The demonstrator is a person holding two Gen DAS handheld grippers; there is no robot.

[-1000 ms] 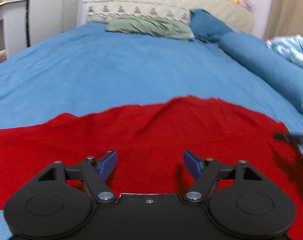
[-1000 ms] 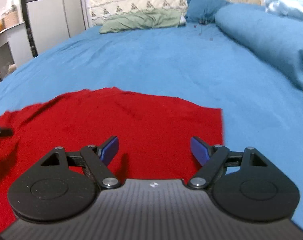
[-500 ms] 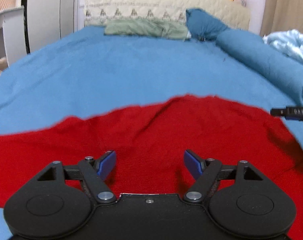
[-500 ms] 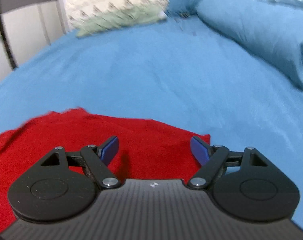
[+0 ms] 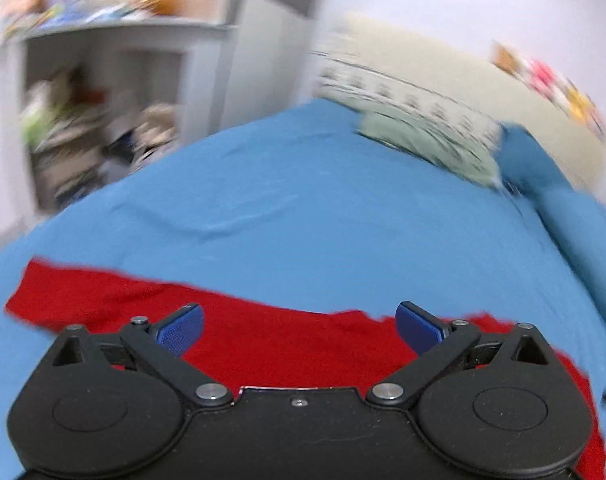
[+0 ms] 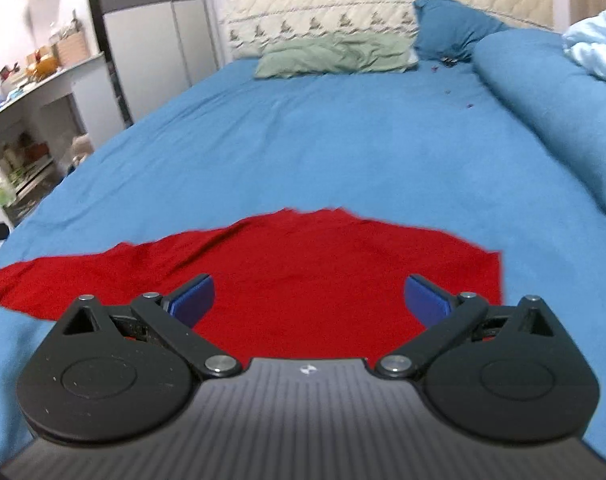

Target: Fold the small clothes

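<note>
The red garment (image 6: 287, 276) lies spread flat on the blue bedsheet (image 6: 323, 140), near the foot of the bed and well apart from the green pillow (image 6: 335, 56). The left gripper (image 5: 299, 326) and the right gripper (image 6: 309, 294) both hang above the cloth, their jaws having just opened further to stand wide with nothing between them. To fold well, I judge each should come down on an outer edge or corner, pinch one layer only, and carry it across evenly so the edges meet without wrinkling.
</note>
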